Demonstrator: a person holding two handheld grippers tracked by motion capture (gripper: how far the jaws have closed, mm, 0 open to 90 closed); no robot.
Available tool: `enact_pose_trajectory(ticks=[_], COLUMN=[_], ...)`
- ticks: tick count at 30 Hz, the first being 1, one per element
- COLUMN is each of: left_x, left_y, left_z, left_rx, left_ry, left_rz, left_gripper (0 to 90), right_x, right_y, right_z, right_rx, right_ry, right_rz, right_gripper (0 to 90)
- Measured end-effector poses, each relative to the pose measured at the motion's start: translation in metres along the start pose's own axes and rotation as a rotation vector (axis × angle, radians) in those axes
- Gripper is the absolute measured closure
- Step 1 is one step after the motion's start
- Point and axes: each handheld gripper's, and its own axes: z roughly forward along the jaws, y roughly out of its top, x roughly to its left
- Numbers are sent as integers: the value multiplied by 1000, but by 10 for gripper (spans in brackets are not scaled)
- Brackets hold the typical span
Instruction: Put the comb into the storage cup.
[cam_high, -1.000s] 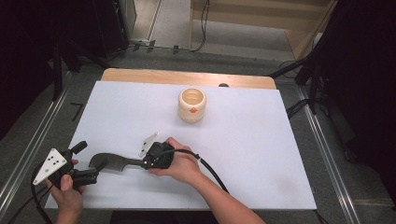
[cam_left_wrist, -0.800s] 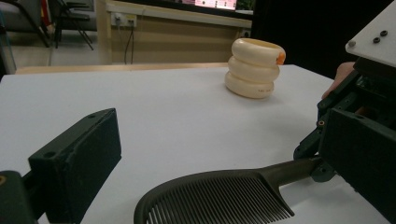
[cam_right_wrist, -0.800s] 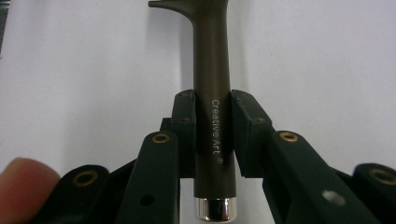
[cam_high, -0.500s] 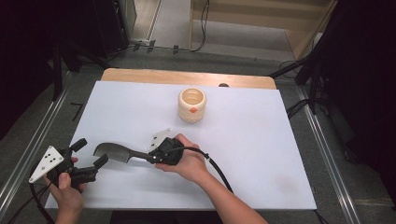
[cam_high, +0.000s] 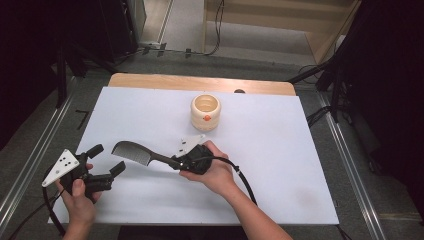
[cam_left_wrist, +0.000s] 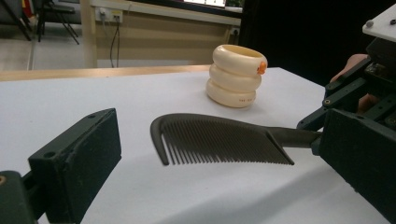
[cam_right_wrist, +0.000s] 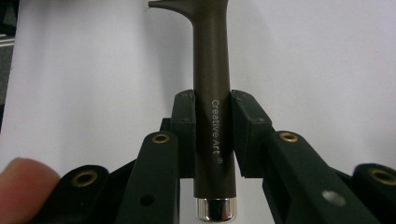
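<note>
A dark brown comb hangs just above the white table, teeth down in the left gripper view, where the comb is close ahead. My right gripper is shut on its handle, which reads "Creative Art", with both pads pressed on its sides. To the comb's left, my left gripper is open and holds nothing, its jaws pointing at the comb's head. A cream ringed cup with an orange dot stands upright farther back, and the same cup rises behind the comb.
The white sheet covers the table, with a wooden strip along its far edge. Metal rails run down both sides. Black cables trail from both grippers toward the near edge.
The right hand has carried the comb away from the near edge and to the right, lifting it a little. The left gripper shifted slightly the same way and stayed open.
</note>
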Motion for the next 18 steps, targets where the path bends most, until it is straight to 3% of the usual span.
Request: enact_pose_trajectory(ticks=[6, 11, 18], left_x=[-6, -9, -19], left_y=[5, 10, 17], left_z=[6, 12, 26], left_rx=[6, 3, 29], left_ry=[3, -33, -49], left_rz=[-6, -64, -62], left_gripper=[0, 0, 0], right_x=[-4, -6, -8], right_y=[-10, -18, -28], right_z=[-15, -26, -40], right_rx=[-25, -46, -82], right_ry=[-24, -43, -65], right_rz=[25, 40, 59], right_gripper=[708, 708, 708])
